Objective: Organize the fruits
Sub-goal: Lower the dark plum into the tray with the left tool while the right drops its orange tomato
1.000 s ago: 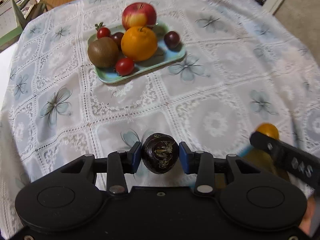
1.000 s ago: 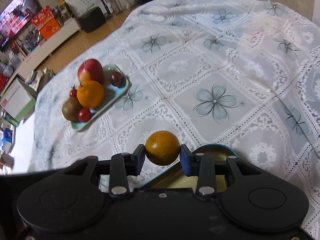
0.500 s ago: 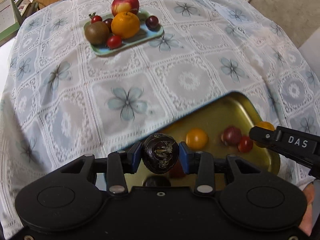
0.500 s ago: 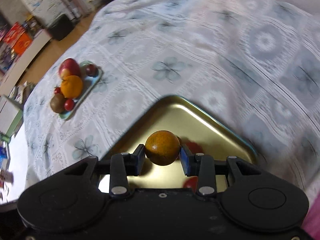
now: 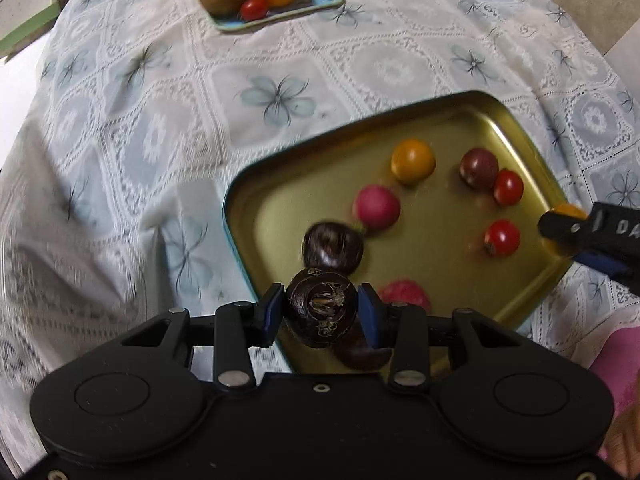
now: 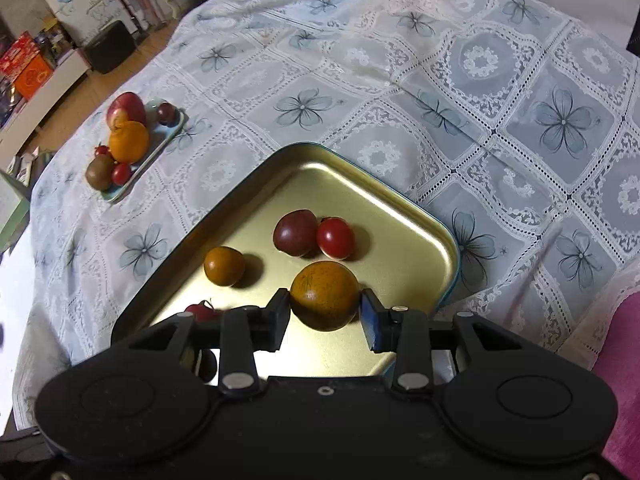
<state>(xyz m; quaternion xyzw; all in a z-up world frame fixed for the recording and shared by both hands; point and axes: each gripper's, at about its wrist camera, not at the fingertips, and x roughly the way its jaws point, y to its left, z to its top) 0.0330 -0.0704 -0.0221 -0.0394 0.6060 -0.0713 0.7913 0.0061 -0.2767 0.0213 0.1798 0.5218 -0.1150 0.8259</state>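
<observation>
- The left claw (image 5: pixel 322 314) is clamped on a dark, wrinkled fruit (image 5: pixel 321 309), held over the near corner of the gold tray (image 5: pixel 516 136).
- The right claw (image 6: pixel 325 310) has its pads closed against a brownish-orange fruit (image 6: pixel 324 295), held above the same tray.
- The left view shows seven loose fruits in the tray: two red cherry tomatoes, two pink, two dark, one orange.
- The teal plate (image 5: pixel 320 5) well beyond carries more fruit.
- A lace, flower-patterned cloth (image 6: pixel 480 92) covers the table; wood floor and shelves lie behind.
</observation>
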